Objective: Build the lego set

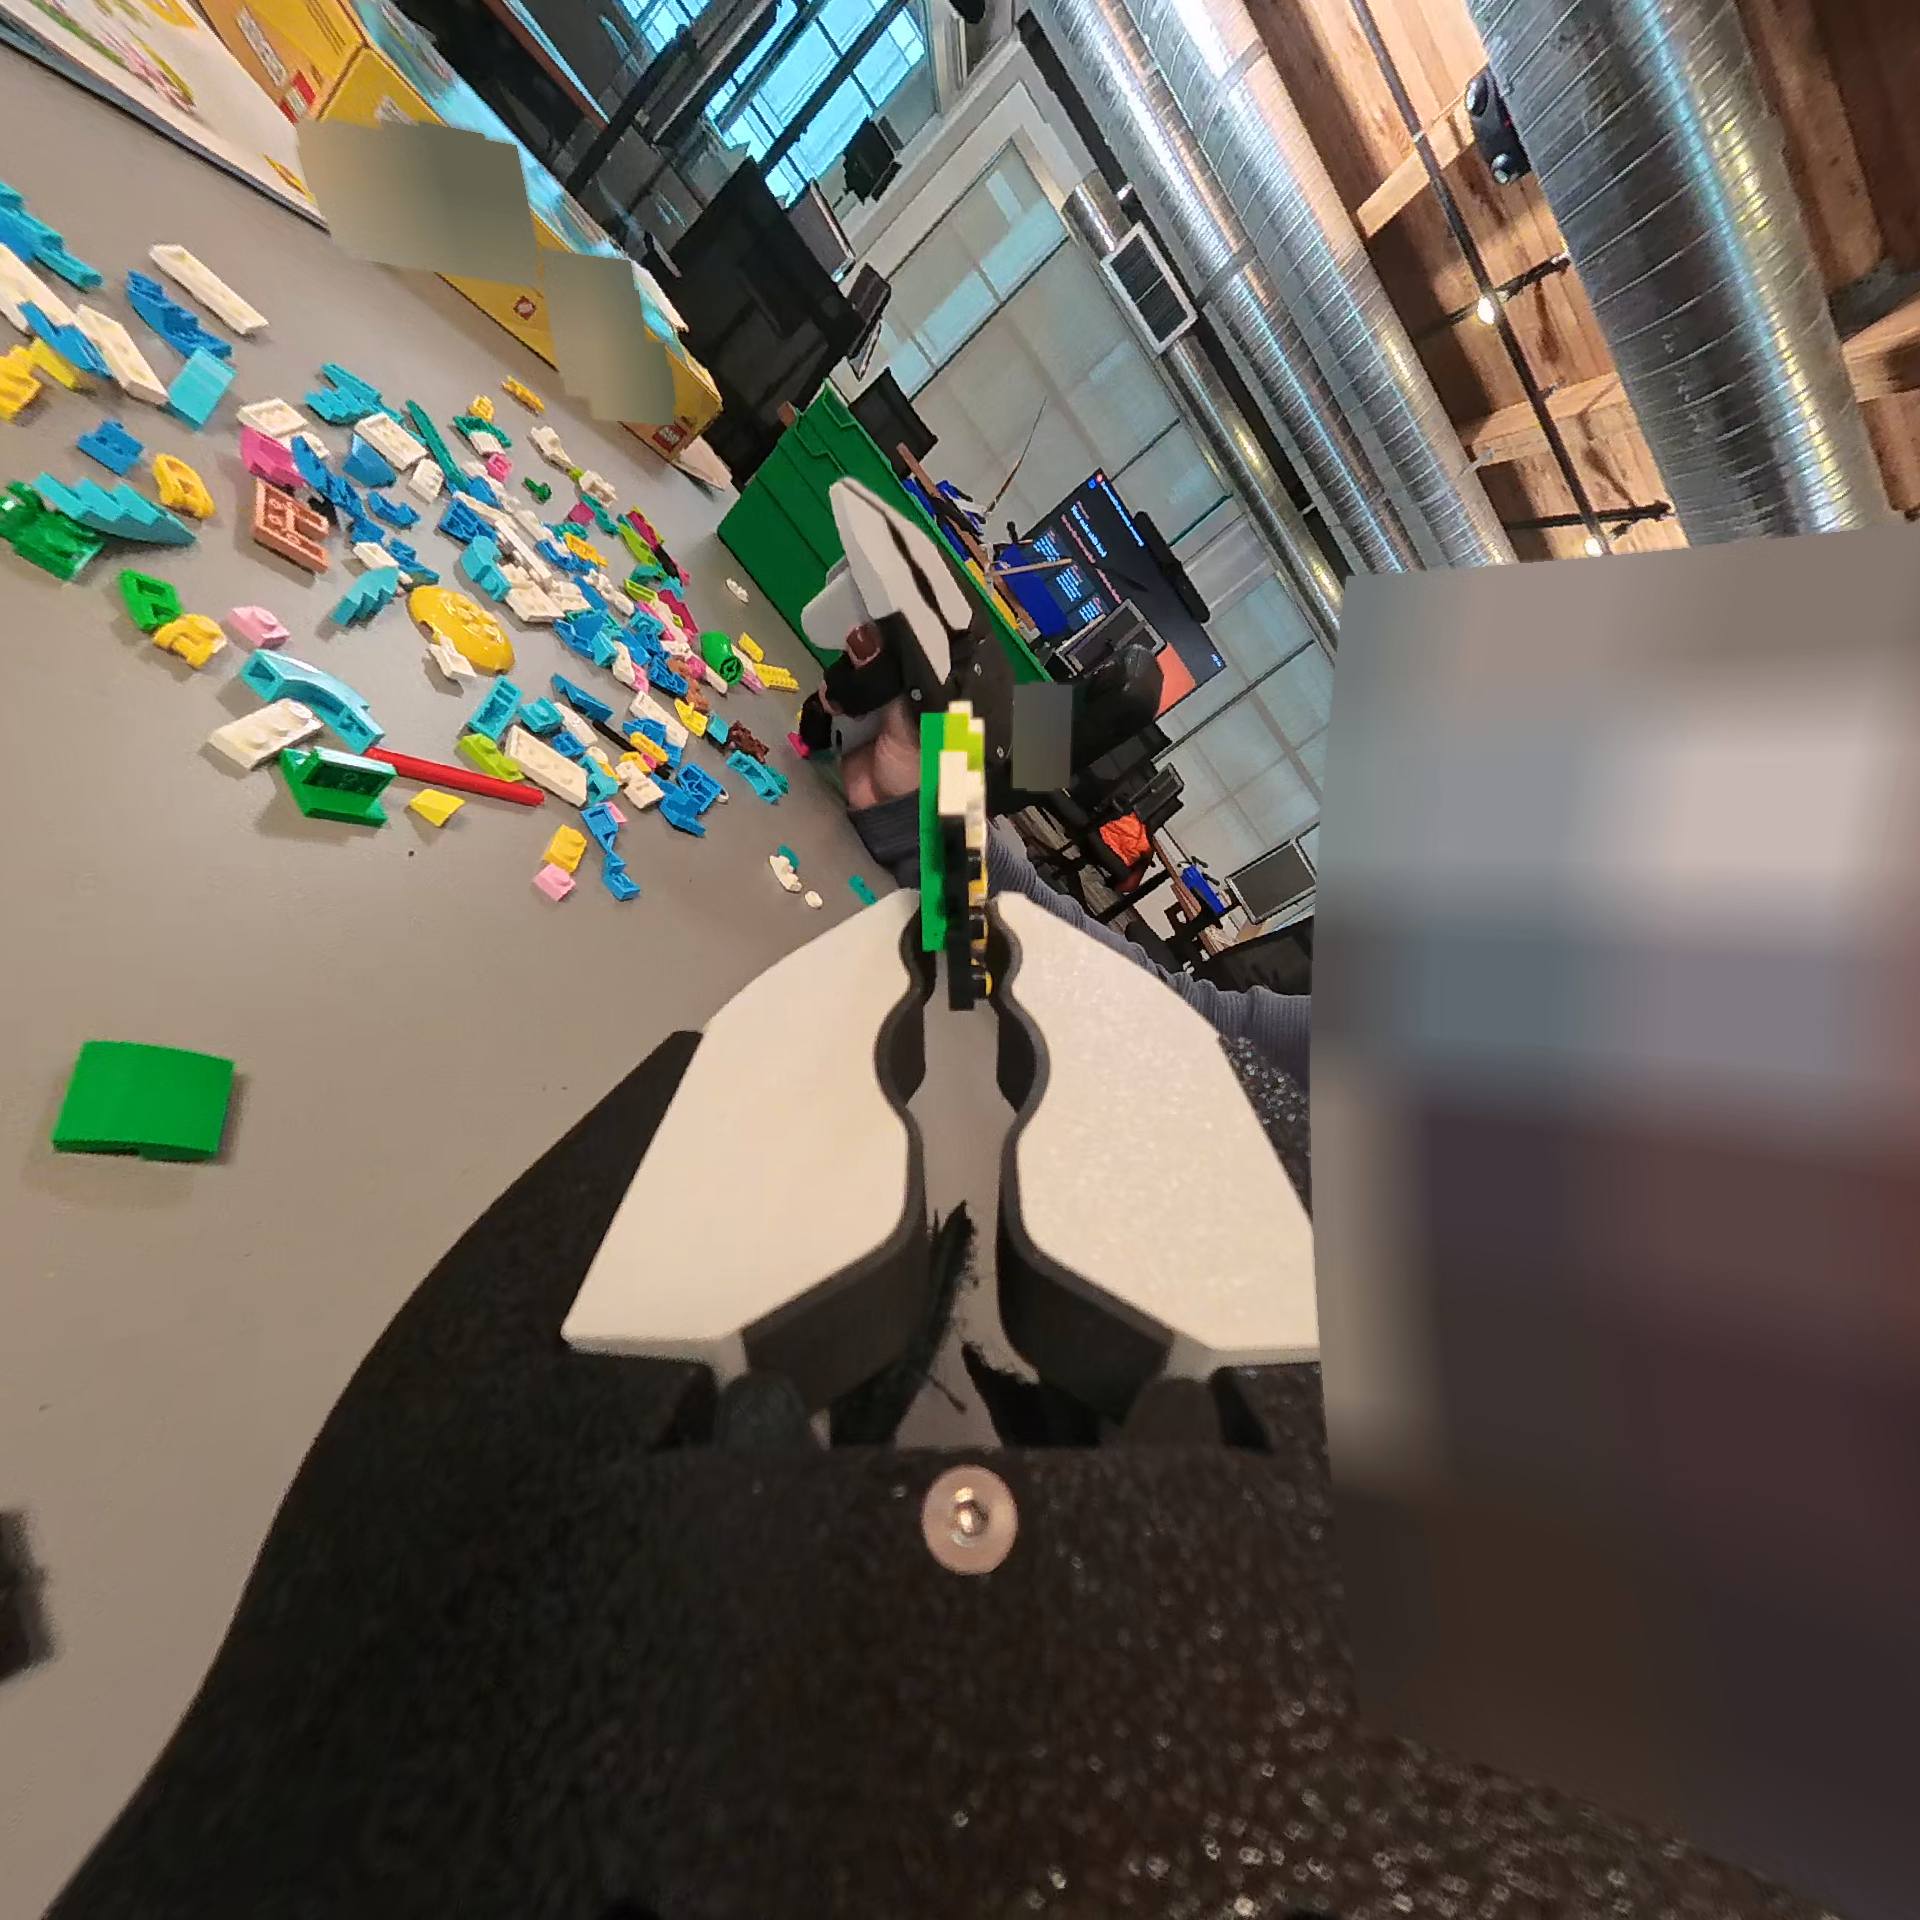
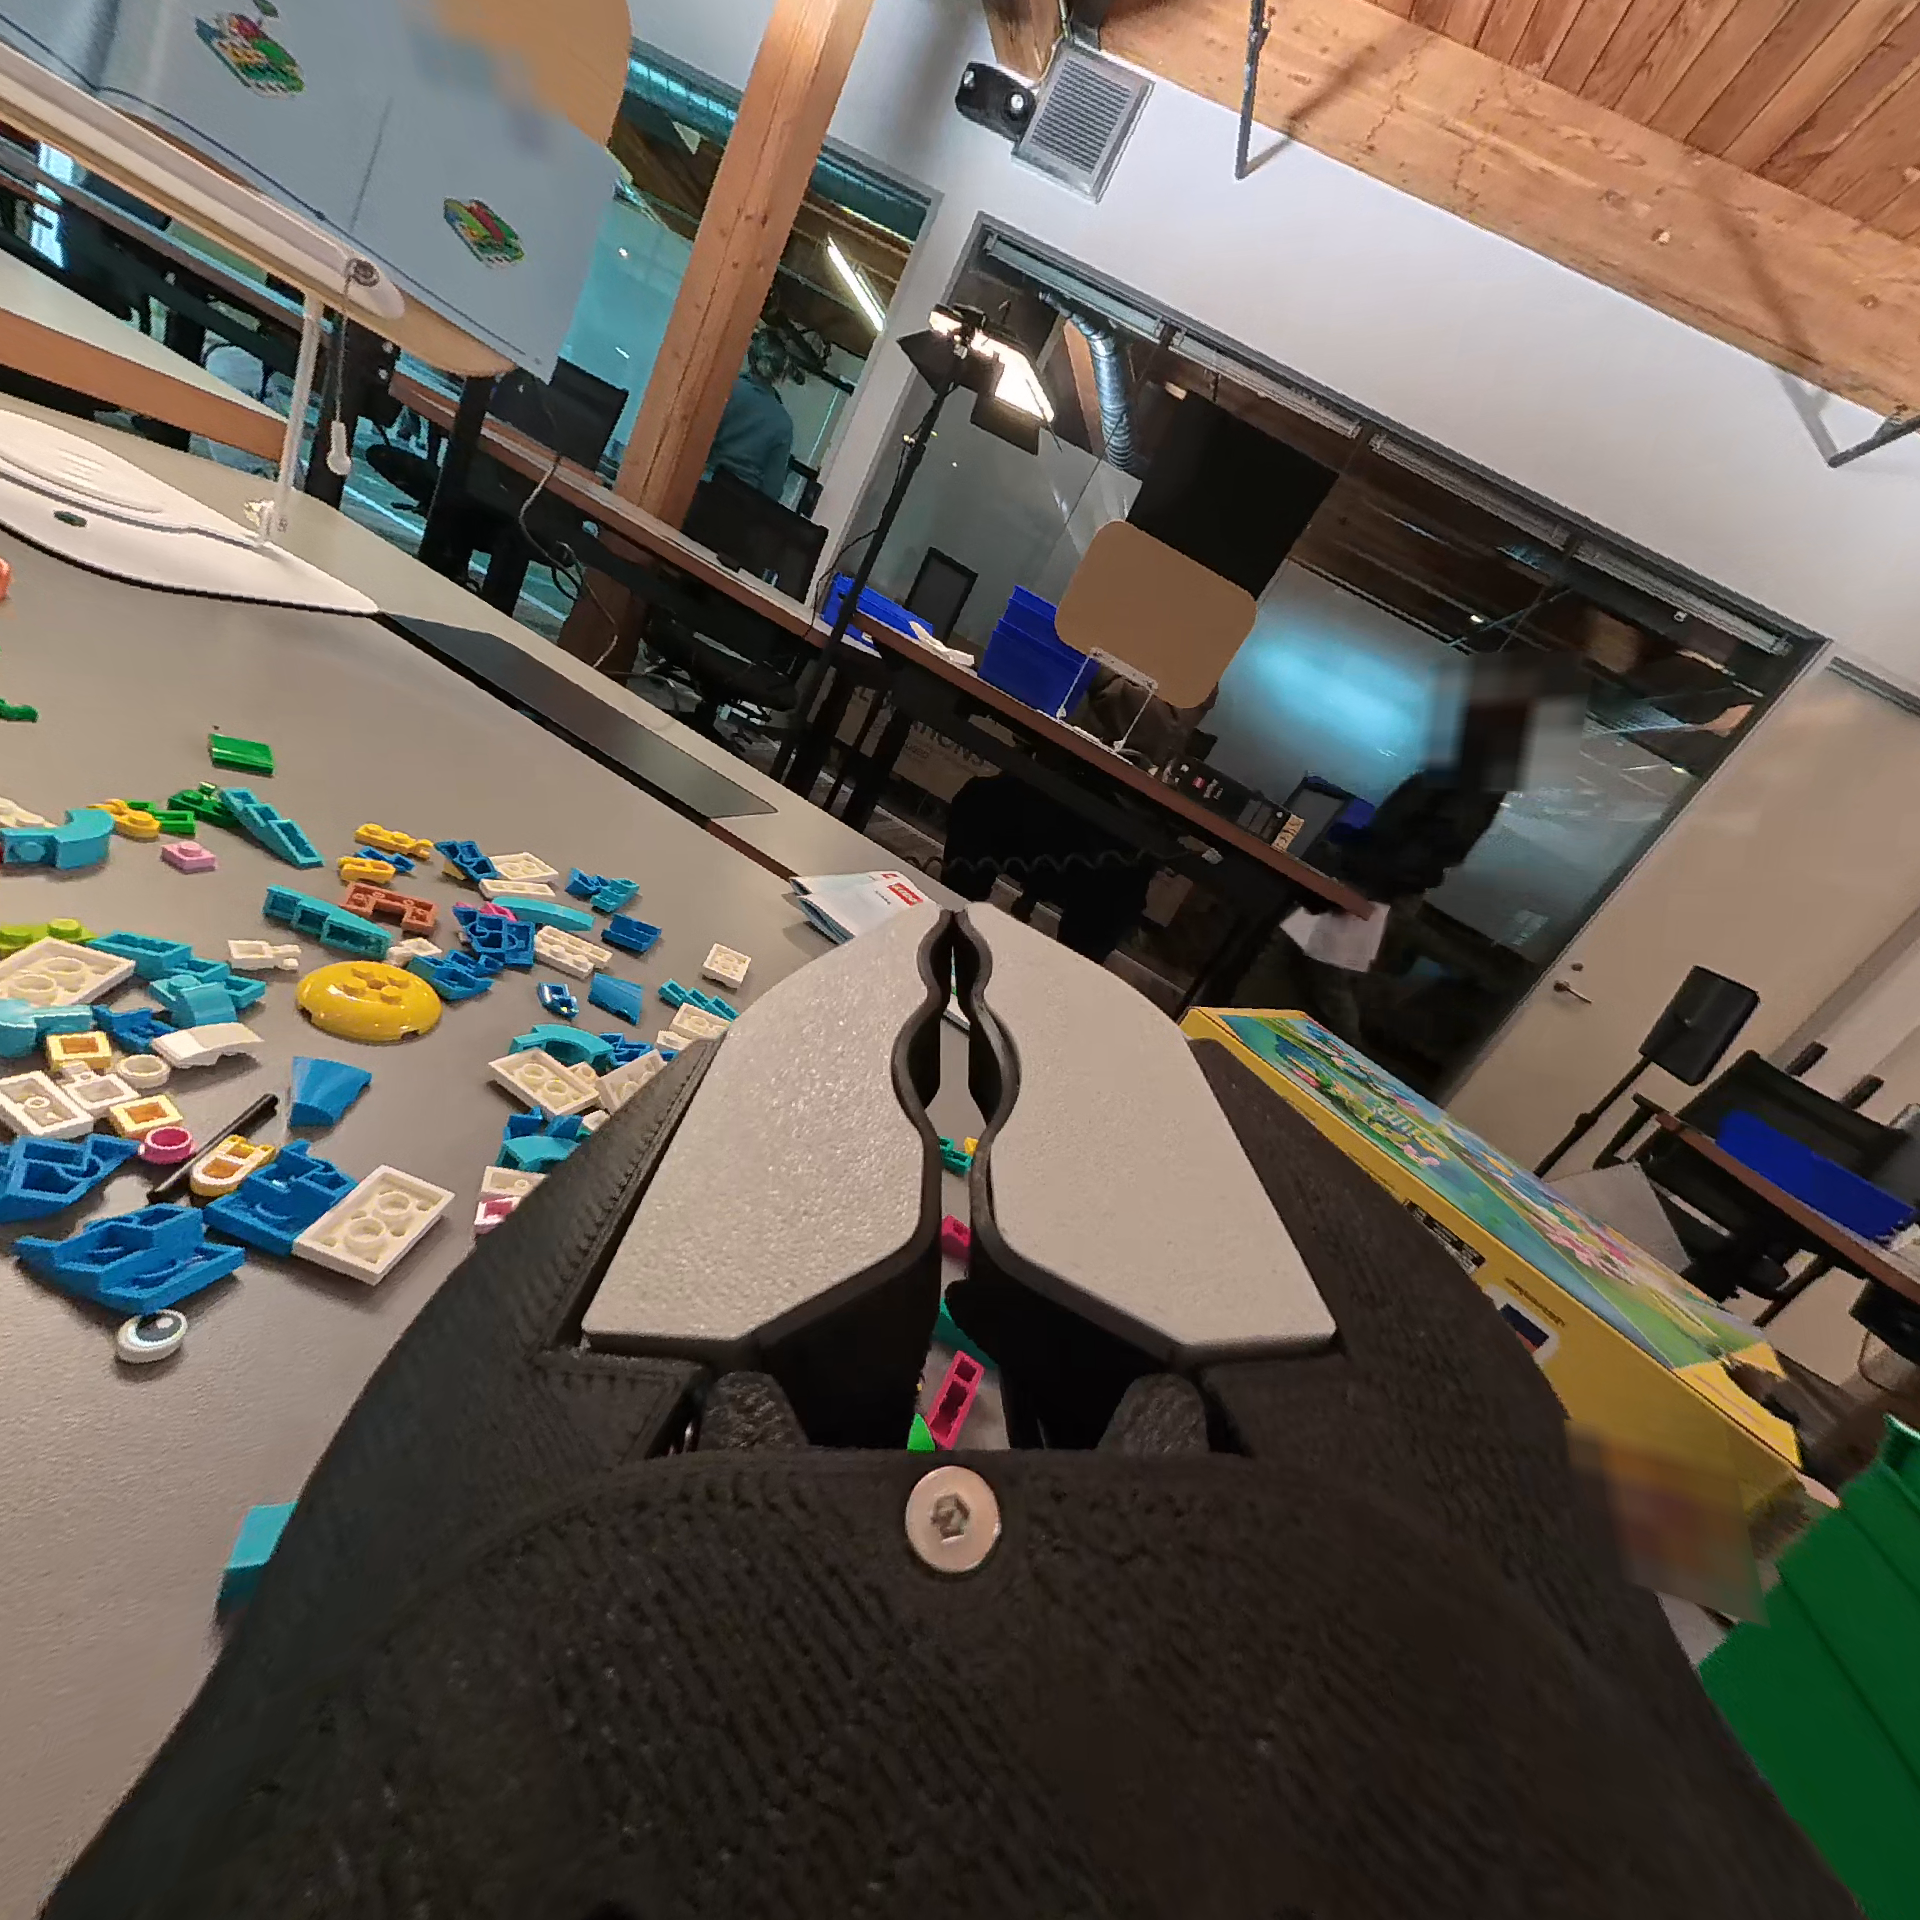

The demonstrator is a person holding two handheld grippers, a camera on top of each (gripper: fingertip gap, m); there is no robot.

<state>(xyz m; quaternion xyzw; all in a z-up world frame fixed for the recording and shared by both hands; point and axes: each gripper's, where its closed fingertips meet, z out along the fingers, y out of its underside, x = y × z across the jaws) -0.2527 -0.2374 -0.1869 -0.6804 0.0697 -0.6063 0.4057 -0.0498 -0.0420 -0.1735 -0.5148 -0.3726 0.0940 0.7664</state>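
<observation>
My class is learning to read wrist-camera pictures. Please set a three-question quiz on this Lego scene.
1. True or false: the left tongs are shut on a partly built stack of green, white and black bricks.
2. Which colour is the round dish among the loose bricks? A red, B yellow, C white.
3. Fill in: the right tongs are shut and hold ____.

Key: 1 true; 2 B; 3 nothing.

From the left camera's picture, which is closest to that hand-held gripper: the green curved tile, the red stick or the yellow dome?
Measured from the left hand-held gripper:
1. Red stick, on the grey table, up and left of the fingers.
2. Green curved tile, alone at the far left.
3. Yellow dome, farther back in the loose bricks.
</observation>
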